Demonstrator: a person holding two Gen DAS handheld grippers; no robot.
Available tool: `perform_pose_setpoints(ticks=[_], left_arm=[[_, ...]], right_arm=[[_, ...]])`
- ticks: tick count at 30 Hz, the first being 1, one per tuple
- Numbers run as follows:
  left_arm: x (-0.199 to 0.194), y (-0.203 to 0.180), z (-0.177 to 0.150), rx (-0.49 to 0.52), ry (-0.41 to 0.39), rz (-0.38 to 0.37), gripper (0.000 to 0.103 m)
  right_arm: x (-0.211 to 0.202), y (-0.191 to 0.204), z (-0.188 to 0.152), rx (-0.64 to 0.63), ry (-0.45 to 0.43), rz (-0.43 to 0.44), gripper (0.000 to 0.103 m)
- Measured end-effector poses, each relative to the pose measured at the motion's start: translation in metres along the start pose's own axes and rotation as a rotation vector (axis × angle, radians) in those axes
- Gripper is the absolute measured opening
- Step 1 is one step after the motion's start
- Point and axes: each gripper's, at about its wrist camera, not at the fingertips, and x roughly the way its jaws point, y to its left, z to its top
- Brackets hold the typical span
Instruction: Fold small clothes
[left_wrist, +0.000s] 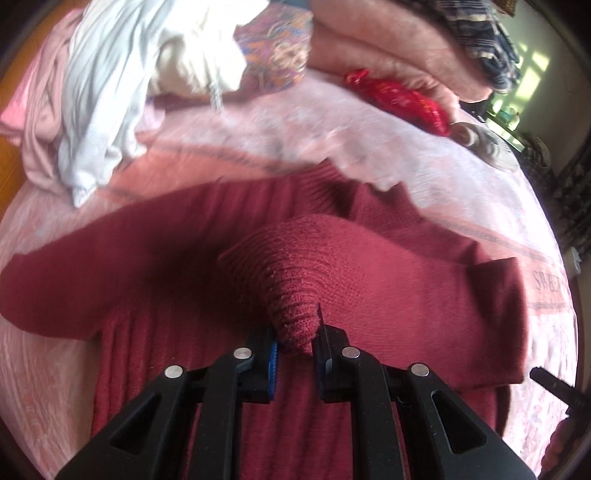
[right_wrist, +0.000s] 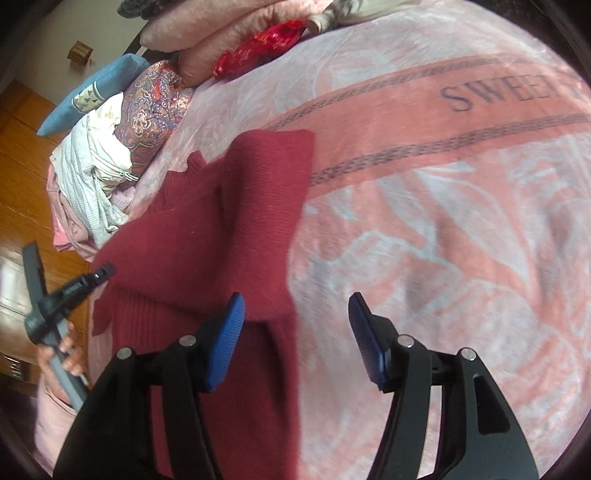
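Note:
A dark red knitted sweater (left_wrist: 388, 288) lies spread on a pink bedspread (left_wrist: 332, 133). My left gripper (left_wrist: 295, 343) is shut on the ribbed cuff of a sweater sleeve (left_wrist: 291, 280) and holds it raised over the sweater's body. The other sleeve stretches to the left. In the right wrist view the sweater (right_wrist: 207, 236) lies at the left, partly folded. My right gripper (right_wrist: 297, 314) is open and empty, hovering at the sweater's right edge over the bedspread (right_wrist: 443, 221). The left gripper's handle (right_wrist: 62, 295) shows at the far left, in a hand.
A heap of white and pink clothes (left_wrist: 99, 110) lies at the bed's far left. Pink folded quilts (left_wrist: 388, 44), a patterned cushion (left_wrist: 277, 48) and a red cloth (left_wrist: 402, 96) lie at the head. A blue pillow (right_wrist: 92, 92) and wooden floor (right_wrist: 22, 155) are beyond the bed edge.

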Motion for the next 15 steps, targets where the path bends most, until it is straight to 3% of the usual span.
perform_pose_setpoints(ticks=[2,4,6,10,13,15], left_arm=[[0.007,0.009,0.001,-0.015,0.009,0.001,0.015],[0.013,0.017,-0.002,-0.028,0.022,-0.003,0.015],[0.020,0.023,-0.006,-0.029,0.042,0.007,0.016],[0.037,0.035,-0.015,-0.032,0.108,0.001,0.024],[0.030,0.048,-0.018,-0.065,0.103,-0.011,0.045],[0.014,0.056,-0.019,-0.064,0.076,-0.017,0.052]], right_arm=[[0.013,0.005,0.005,0.007,0.018,-0.008,0.059],[0.028,0.010,0.009,-0.001,0.039,-0.031,0.052],[0.044,0.012,0.008,-0.008,0.078,-0.077,0.028],[0.048,0.023,0.002,-0.065,0.062,-0.162,0.025],[0.043,0.032,0.000,-0.083,0.054,-0.200,0.027],[0.033,0.038,-0.004,-0.104,0.035,-0.225,0.032]])
